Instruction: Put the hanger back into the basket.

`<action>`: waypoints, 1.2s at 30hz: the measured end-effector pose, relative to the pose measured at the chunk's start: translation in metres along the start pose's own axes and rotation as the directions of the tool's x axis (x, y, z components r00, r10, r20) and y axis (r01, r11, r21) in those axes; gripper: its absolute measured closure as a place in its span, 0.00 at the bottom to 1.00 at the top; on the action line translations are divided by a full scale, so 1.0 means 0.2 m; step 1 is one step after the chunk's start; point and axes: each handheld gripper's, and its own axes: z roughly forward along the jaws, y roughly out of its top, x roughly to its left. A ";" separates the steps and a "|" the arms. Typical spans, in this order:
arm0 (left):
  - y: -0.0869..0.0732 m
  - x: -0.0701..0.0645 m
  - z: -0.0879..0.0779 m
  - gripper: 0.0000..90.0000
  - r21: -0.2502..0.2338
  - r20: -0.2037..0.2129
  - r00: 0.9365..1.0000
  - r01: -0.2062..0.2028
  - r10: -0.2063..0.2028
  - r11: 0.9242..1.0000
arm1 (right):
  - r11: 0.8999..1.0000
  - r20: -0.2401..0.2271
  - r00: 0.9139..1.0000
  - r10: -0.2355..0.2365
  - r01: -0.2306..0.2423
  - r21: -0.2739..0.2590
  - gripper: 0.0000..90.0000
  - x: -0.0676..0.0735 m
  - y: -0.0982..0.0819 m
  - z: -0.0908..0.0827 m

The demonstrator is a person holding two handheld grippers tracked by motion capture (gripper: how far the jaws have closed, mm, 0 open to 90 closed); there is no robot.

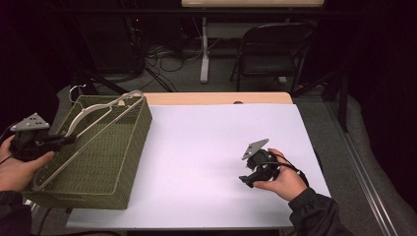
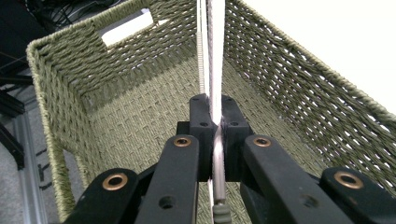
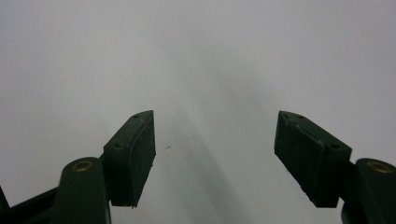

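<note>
A person sits at the bench (image 1: 206, 147), whose top is covered in plain white with a strip of bare wood showing along the far edge. At the left end stands a woven olive-green basket (image 1: 113, 162), rectangular and deep, with a slot handle cut in its far wall; it sits partly over the left edge of the white surface. A pale clothes hanger (image 1: 88, 129) lies slanting across the basket's open top, its hook end up at the far corner and its long bar running down towards the near left corner.

The left hand-held gripper (image 1: 61, 141) reaches in from the left side over the basket's rim, held in the person's left hand (image 1: 19, 167), and its jaws are pinched tight on the hanger. From the left gripper view, the two black pads meet on either side of the hanger's thin white bar (image 2: 215, 70), which runs straight away from the pads above the basket's woven floor (image 2: 140, 121).

The right hand-held gripper (image 1: 246, 180) rests low over the white surface towards the right side of the bench, well apart from the basket, held in the right hand (image 1: 285, 182). In the right gripper view its jaws stand wide apart with bare white surface (image 3: 210, 70) between them.
</note>
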 end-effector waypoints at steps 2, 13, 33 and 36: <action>0.01 0.00 0.00 0.97 0.010 0.000 1.000 -0.004 0.004 1.000 | 1.000 0.001 1.000 0.012 -0.012 0.002 0.32 0.00 0.00 0.00; -0.04 0.05 0.04 0.97 0.026 0.014 1.000 0.010 -0.010 1.000 | 1.000 0.001 1.000 0.013 -0.013 0.004 0.32 -0.01 0.00 0.01; -0.24 0.11 0.32 0.93 0.148 0.004 0.990 0.137 -0.139 0.979 | 1.000 -0.011 1.000 0.010 -0.009 0.022 0.32 -0.01 0.00 0.02; -0.24 0.12 0.30 0.82 0.125 -0.090 0.984 0.162 -0.152 0.979 | 1.000 -0.009 1.000 0.014 -0.014 0.005 0.32 -0.01 -0.01 0.02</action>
